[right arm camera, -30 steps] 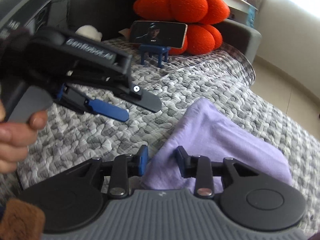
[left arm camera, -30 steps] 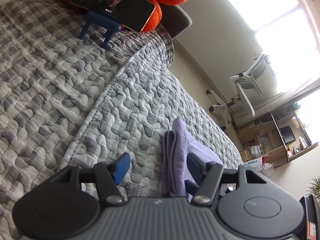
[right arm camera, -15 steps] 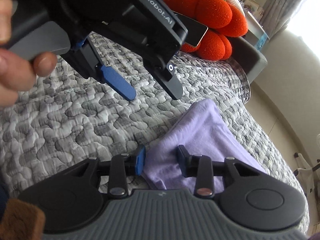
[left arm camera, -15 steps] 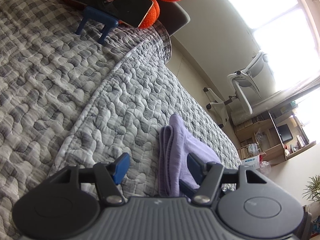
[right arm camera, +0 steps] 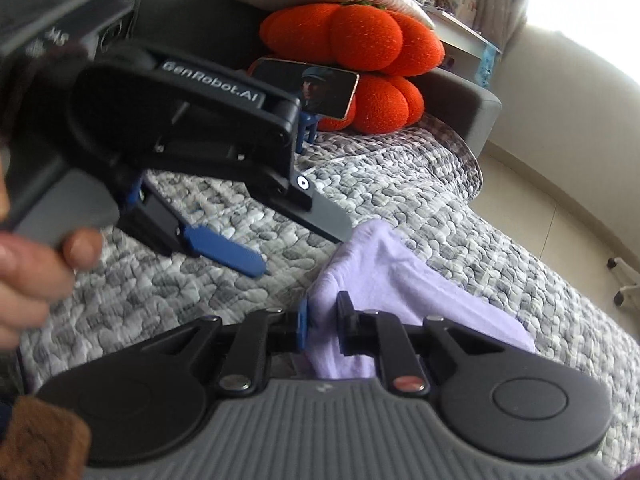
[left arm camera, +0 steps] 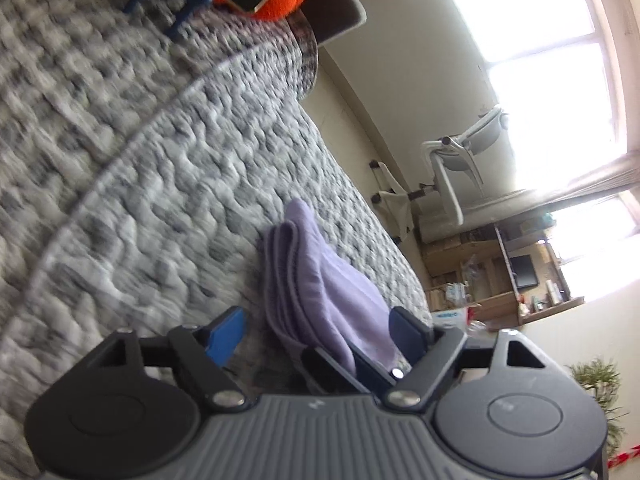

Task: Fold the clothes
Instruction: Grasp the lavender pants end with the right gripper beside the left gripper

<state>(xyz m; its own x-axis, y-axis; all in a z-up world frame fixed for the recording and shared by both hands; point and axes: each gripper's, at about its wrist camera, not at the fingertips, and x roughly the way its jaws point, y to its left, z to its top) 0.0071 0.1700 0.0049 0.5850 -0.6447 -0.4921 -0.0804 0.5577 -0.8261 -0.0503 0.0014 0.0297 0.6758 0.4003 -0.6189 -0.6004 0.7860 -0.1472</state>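
A folded lilac garment (left arm camera: 320, 264) lies on the grey quilted bed (left arm camera: 160, 160). My left gripper (left arm camera: 316, 328) hovers over the garment's near end. Its jaws are opening wide, and the stacked folds lie between the fingers without either pad pressing on them. In the right wrist view the same garment (right arm camera: 420, 280) runs away to the right. My right gripper (right arm camera: 324, 316) is closing on its near corner, and the cloth fills the narrow gap between both pads. The left gripper (right arm camera: 288, 244) hangs just above and to the left, held by a hand (right arm camera: 32, 272).
A phone (right arm camera: 308, 86) on a blue stand plays a video against orange cushions (right arm camera: 360, 40) at the head of the bed. The quilt (right arm camera: 400, 184) drops to the floor on the right. A white office chair (left arm camera: 452, 168) and shelves stand by the window.
My left jaws have spread wider and the left view has tilted and blurred. My right jaws have narrowed onto the garment's corner. The left gripper has shifted across the right view.
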